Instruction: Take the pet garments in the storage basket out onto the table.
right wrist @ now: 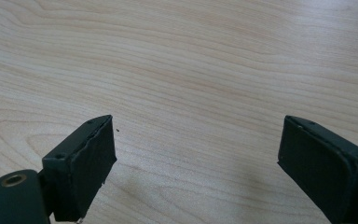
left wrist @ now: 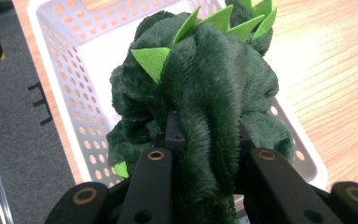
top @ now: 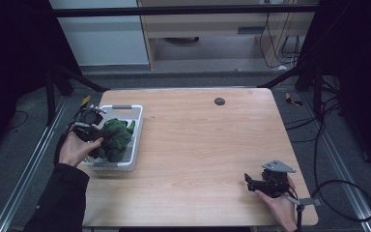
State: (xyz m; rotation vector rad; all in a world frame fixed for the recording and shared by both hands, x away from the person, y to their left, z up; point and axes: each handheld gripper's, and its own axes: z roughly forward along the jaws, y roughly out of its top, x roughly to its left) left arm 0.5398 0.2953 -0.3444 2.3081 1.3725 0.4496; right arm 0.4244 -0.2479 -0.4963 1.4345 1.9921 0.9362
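Note:
A dark green plush dinosaur (top: 113, 139) with light green felt spikes hangs over a white perforated basket (top: 134, 126) at the table's left edge. My left gripper (top: 91, 135) is shut on the plush dinosaur (left wrist: 205, 93), its black jaws pinching a fold of the fur above the basket (left wrist: 65, 88). My right gripper (top: 251, 182) rests low near the table's front right corner. In the right gripper view my right gripper (right wrist: 196, 154) stands open over bare wood, nothing between its pads (right wrist: 93, 158).
The light wooden table (top: 203, 140) has a small dark round cap (top: 219, 101) near its far edge. Black frame legs and cables stand around the table on the grey floor, with a cabinet behind.

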